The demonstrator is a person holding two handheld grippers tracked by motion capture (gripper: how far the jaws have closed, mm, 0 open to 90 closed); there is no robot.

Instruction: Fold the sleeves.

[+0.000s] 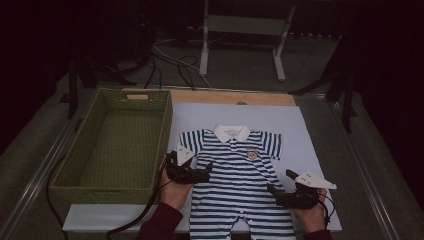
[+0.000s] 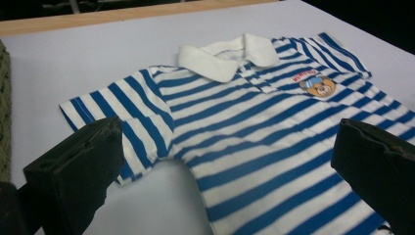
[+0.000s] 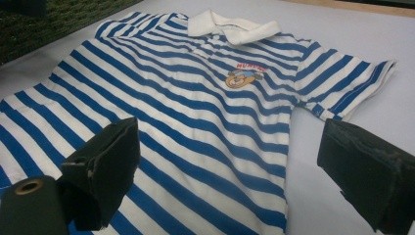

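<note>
Both grippers hover with jaws apart, holding nothing: the left gripper (image 1: 204, 172) over the near sleeve, the right gripper (image 1: 280, 192) at the garment's right edge. The striped baby suit (image 1: 239, 175) lies flat on the white sheet (image 1: 300, 130), just beside the green basket (image 1: 107, 189).

Romper (image 1: 240, 175) in front of me: blue and white stripes, plain white collar (image 1: 231, 132), small orange-and-blue bear badge (image 1: 252, 154) with red lettering. Basket (image 1: 75, 175) is green woven. Table cover (image 1: 310, 140) pale lilac-white, wood strip (image 1: 230, 97) tan. My gripper jaws black, top plates white.
</note>
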